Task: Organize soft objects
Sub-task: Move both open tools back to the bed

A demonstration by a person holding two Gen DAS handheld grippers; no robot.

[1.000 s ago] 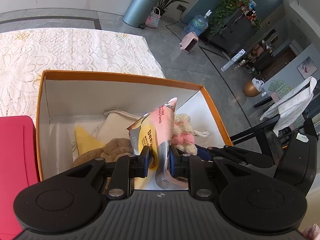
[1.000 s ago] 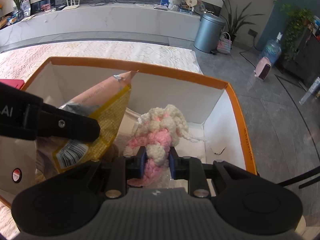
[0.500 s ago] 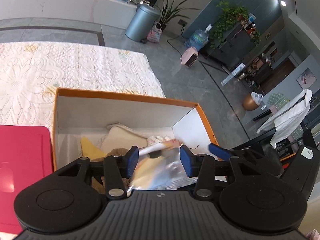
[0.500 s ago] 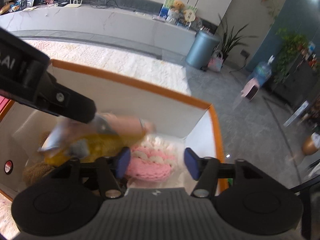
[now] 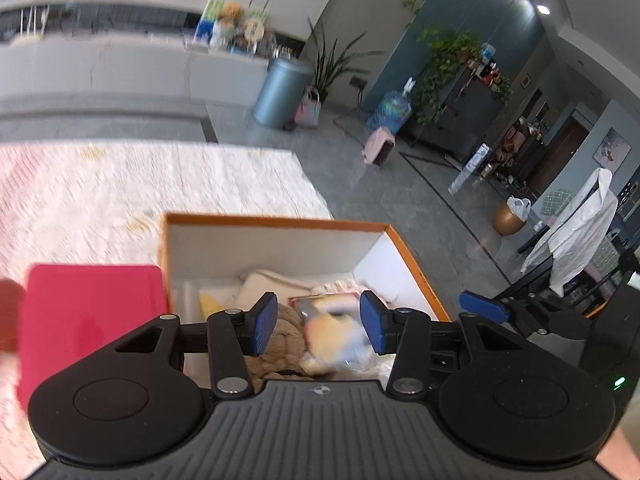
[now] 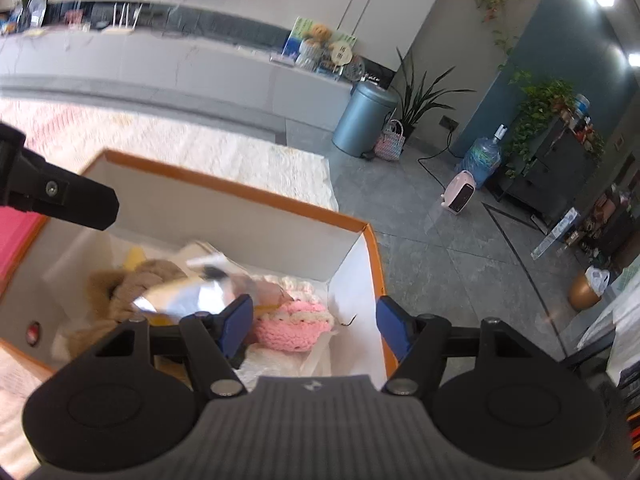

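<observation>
Left wrist view showed the left gripper (image 5: 318,328) with its blue-padded fingers spread wide and grasping nothing, poised above the orange-rimmed white cardboard box (image 5: 276,222) on the lace-covered table (image 5: 120,184). Inside the box lay a crinkly foil snack packet in silver, yellow and pink (image 5: 332,332), blurred, on top of a brown plush toy (image 5: 284,328), with a cream cloth pouch (image 5: 260,286) and a yellow piece (image 5: 210,304) behind. A flat red lid-like panel (image 5: 92,316) sat just beside the box's left wall. From the right wrist view, the right gripper (image 6: 314,326) was likewise released and empty, and the pink-and-cream crocheted toy (image 6: 294,320) rested in the box near its right wall. To my eye the sorting looked nearly complete: every soft thing I could see was in the box, and nothing loose showed on the table. Whether more remained outside the frames, I could not tell.
</observation>
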